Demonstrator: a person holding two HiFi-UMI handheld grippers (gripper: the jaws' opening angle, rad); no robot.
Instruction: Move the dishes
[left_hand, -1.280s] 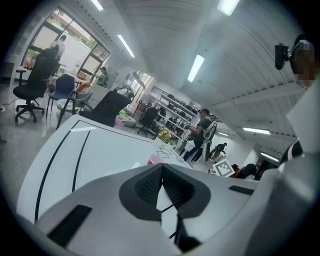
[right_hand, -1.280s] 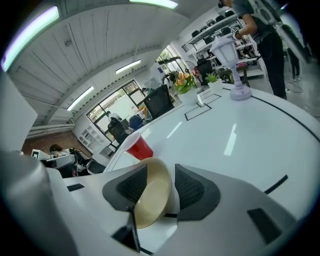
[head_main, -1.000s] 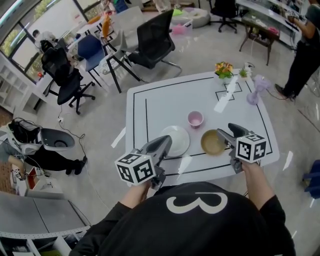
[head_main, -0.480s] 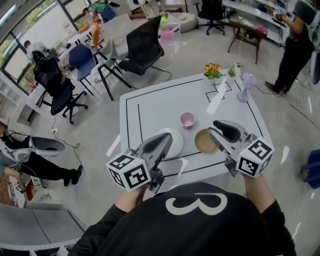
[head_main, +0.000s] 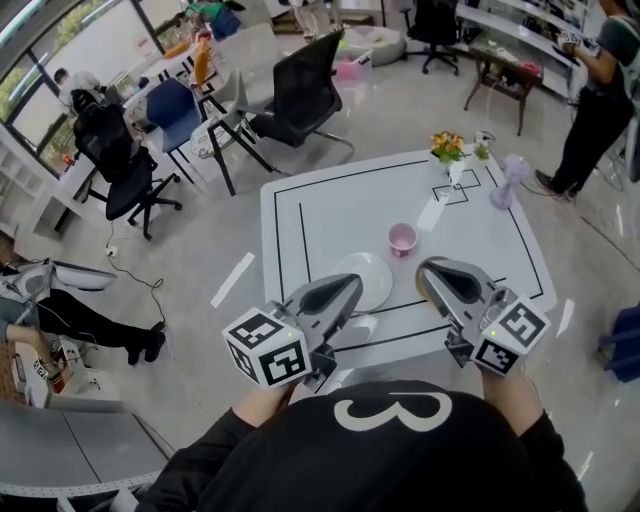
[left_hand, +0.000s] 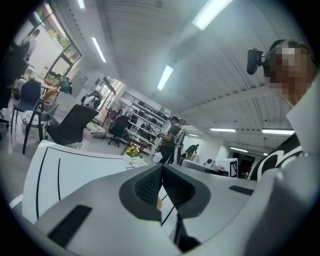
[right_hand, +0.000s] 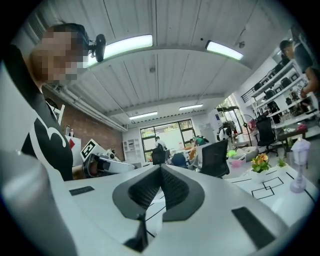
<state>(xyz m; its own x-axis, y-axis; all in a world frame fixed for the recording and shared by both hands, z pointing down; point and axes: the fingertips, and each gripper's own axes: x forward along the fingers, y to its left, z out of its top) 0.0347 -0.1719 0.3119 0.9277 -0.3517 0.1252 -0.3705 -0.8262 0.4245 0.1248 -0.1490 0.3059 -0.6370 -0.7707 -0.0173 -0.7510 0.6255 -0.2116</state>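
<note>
Jaws of the left gripper (head_main: 347, 288) meet at their tips with nothing between them, as the left gripper view shows along their ribbed pads. The right gripper (head_main: 432, 270) has just been closing, and its 2 jaws now stand together, empty as well. Both grippers are held over the near edge of the white desk (head_main: 330, 210), and each gripper view looks level across the room rather than down, so neither shows a dish clearly. From the head view, the white plate (head_main: 368, 278) lies close to the near edge, about midway along it. Its left rim is covered by the left jaws, which hide that part of it. The pink cup (head_main: 401, 238) stands just beyond the plate toward the middle of the desk, clear of both grippers. The right jaws reach in just right of the plate and nearer than the cup, and the gripper body hides the desk beneath it. How high the jaws stand above the plate cannot be told. A flower pot (head_main: 447, 146) and a small fan (head_main: 510, 178) stand at the far right corner.
</note>
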